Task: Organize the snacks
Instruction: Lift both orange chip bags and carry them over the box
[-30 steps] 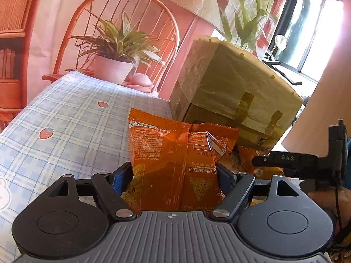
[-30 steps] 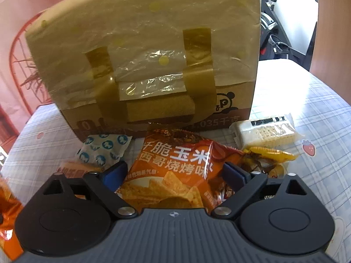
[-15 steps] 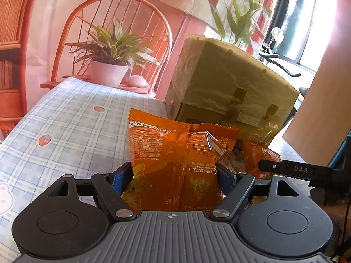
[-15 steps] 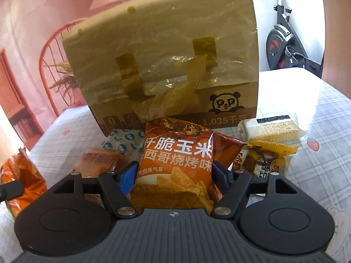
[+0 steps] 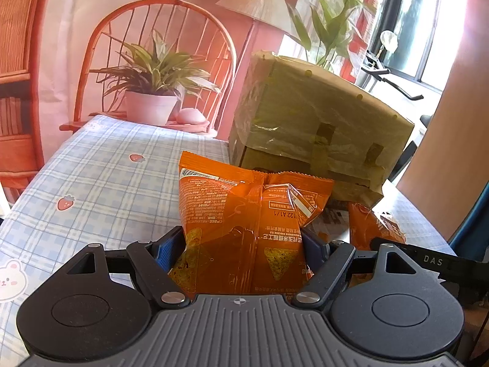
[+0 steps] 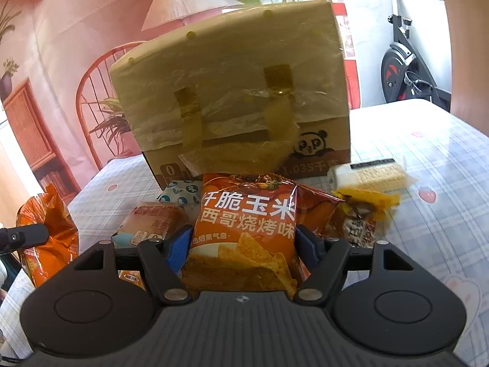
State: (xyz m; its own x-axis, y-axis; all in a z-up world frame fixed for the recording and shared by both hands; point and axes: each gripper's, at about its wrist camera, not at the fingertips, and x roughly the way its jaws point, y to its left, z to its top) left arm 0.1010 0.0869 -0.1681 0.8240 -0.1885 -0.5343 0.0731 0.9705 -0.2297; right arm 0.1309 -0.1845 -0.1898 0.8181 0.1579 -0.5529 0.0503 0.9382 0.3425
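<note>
My left gripper point(image 5: 241, 244) is shut on an orange chip bag point(image 5: 244, 208), held upright above the table with its printed back facing me. My right gripper point(image 6: 241, 249) is shut on a second orange corn-chip bag point(image 6: 247, 214), front side toward me, its blue pads point(image 6: 177, 250) pressing both edges. Each bag shows in the other view: the left one point(image 6: 45, 232) at far left, the right one point(image 5: 373, 226) low on the right. Loose snacks lie in front of the cardboard box point(image 6: 232, 91): a cracker pack point(image 6: 369, 177), a yellow-wrapped snack point(image 6: 363, 211), a blue-dotted packet point(image 6: 180, 192) and a bread pack point(image 6: 152, 223).
The tall box point(image 5: 314, 122), draped in yellowish plastic, stands mid-table on the blue checked cloth point(image 5: 107, 177). A backdrop picturing a chair and a potted plant point(image 5: 152, 91) rises behind the table. An exercise bike point(image 6: 406, 73) stands beyond the far right edge.
The right gripper's jaws closed on the corn-chip bag and drew it up and back from the pile; the box now looks farther away. The left gripper kept its bag and rose slightly.
</note>
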